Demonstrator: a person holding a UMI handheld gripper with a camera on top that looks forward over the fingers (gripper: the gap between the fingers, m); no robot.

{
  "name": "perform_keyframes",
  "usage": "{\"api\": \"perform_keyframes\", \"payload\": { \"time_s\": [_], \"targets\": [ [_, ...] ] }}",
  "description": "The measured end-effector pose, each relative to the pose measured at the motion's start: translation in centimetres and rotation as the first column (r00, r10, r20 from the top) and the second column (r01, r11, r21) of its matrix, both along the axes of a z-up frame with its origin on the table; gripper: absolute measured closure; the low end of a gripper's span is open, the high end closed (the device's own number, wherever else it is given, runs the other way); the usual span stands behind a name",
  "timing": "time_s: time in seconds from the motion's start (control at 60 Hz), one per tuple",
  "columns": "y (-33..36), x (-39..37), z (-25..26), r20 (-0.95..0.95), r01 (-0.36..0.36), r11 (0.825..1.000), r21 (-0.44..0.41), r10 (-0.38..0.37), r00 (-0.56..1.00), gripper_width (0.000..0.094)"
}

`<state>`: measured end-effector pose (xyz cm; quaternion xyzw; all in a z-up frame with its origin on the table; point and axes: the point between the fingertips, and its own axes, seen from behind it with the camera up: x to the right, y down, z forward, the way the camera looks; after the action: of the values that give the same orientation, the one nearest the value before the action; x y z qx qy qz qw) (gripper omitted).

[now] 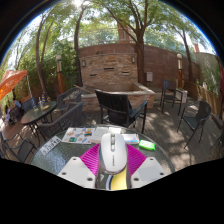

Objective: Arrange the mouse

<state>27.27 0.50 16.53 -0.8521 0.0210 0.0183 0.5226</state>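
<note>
A white computer mouse (pixel 112 152) with a grey scroll wheel stands upright between my two fingers, its tail pointing down toward a yellowish part between them. My gripper (pixel 112 162) is shut on the mouse; the magenta pads (pixel 92 160) press on both its sides. It is held up above a glass-topped patio table (pixel 70 150).
Magazines or papers (pixel 88 134) and a green object (pixel 147 145) lie on the table beyond the fingers. Dark metal patio chairs (pixel 120 108) stand around it, with another table and chairs at the left (pixel 35 115). A brick wall (pixel 110 65) and trees stand behind.
</note>
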Motion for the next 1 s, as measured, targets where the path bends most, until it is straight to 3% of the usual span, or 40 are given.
{"api": "perform_keyframes", "payload": {
  "time_s": [0.017, 0.167, 0.4, 0.433, 0.483, 0.533, 0.65, 1.0],
  "targets": [
    [0.2, 0.2, 0.9, 0.001, 0.009, 1.000, -0.030, -0.009, 1.000, 0.0587],
    [-1.5, 6.2, -11.4, 0.046, 0.029, 0.971, -0.236, -0.019, 0.999, 0.0582],
    [-3.7, 8.2, -18.4, 0.019, 0.031, 0.929, -0.369, -0.025, 0.999, 0.0418],
    [-3.8, 8.1, -17.9, 0.008, 0.028, 0.932, -0.361, -0.027, 1.000, 0.0330],
    [-3.9, 7.8, -16.4, -0.003, 0.017, 0.941, -0.338, -0.019, 1.000, 0.0077],
    [-4.2, 8.0, -14.7, 0.015, 0.021, 0.948, -0.317, -0.017, 1.000, 0.0106],
    [-6.0, 7.4, -10.4, 0.057, 0.018, 0.964, -0.266, -0.003, 0.998, 0.0069],
    [-19.8, 4.1, 0.7, 0.134, 0.017, 0.986, -0.165, 0.005, 0.991, 0.0079]
  ]
}}
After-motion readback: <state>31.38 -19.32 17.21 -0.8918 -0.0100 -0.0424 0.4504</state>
